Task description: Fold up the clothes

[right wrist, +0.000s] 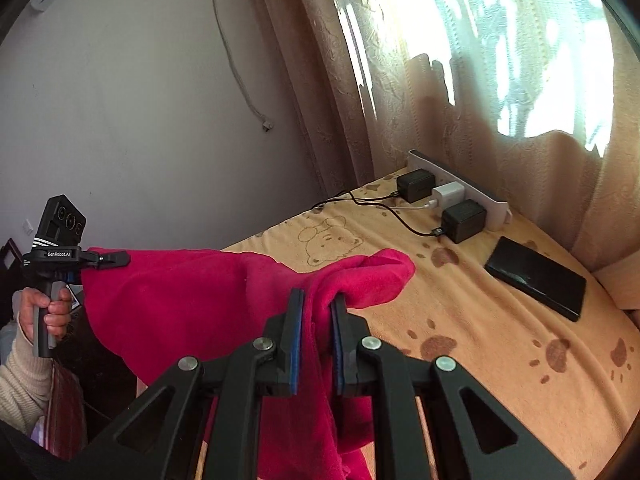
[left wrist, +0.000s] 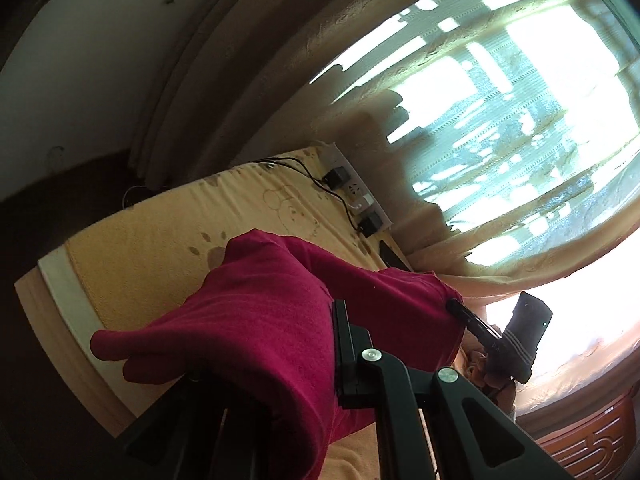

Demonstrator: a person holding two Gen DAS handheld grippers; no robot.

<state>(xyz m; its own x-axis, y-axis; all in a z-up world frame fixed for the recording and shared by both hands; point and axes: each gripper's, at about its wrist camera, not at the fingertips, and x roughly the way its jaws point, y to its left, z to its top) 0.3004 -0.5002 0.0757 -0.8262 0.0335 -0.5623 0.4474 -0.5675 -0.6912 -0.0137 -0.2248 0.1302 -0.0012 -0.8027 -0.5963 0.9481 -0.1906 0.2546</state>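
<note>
We hold a red garment (right wrist: 192,304) up off the bed (right wrist: 500,340), stretched between our two grippers, and it lies nowhere flat at this moment — most of its cloth hangs in the air above the yellow bear-print blanket (right wrist: 460,320). The right gripper (right wrist: 316,344) is closed down narrow on a bunched edge of the fabric, the cloth pinched between its blue-lined pads and spilling down past them. The left gripper (right wrist: 114,259), seen across from the right wrist view, has its tips closed on the far corner of the same garment, with our hand (right wrist: 48,312) wrapped around its handle; in the left wrist view the cloth drapes so thickly over that tool that one finger is buried beneath it. The span between the two grips sags and rumples, and one loose end pokes out past the right gripper toward the window curtain (right wrist: 460,100). As to progress, we judge that no neat fold shows anywhere: no crisp crease, no squared stack on the blanket. That fits either a garment being lifted and spread before it is laid out, or one being carried over mid-fold — the pictures do not settle which. Whatever remains, the blanket's far side is taken up by a power strip (right wrist: 460,184) with its chargers and a dark phone (right wrist: 536,278), so the free room for laying the cloth is nearer us.
</note>
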